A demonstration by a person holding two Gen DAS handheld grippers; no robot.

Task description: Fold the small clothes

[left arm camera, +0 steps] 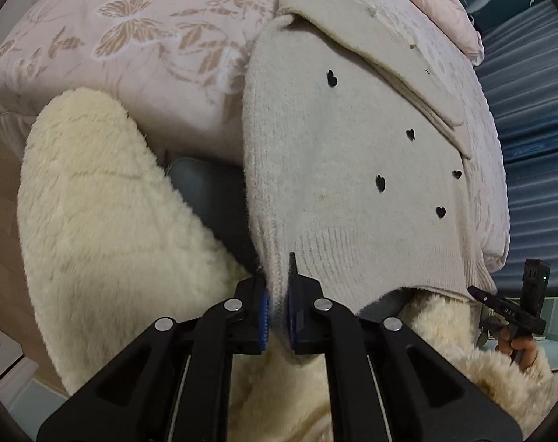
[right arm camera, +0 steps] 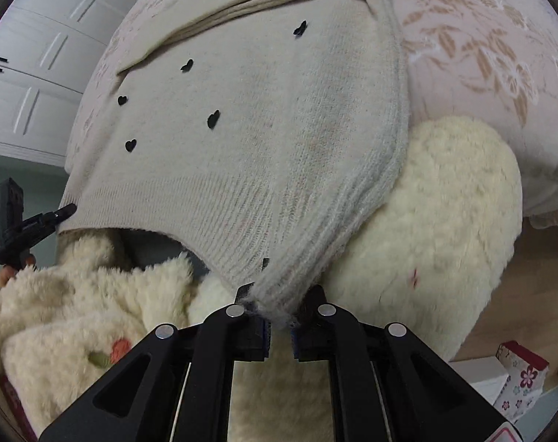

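A small beige knit sweater with black heart marks lies on a bed, its ribbed hem hanging toward me over the bed's edge. A sleeve is folded across its upper part. My left gripper is shut on the hem's left corner. The same sweater fills the right wrist view, where my right gripper is shut on the hem's right corner. Each gripper shows at the other view's edge: the right gripper and the left gripper.
The bed has a pink butterfly-patterned cover. The person's fluffy cream sleeves and clothes lie below the hem. White cabinets stand at left, and a floral box sits on the floor.
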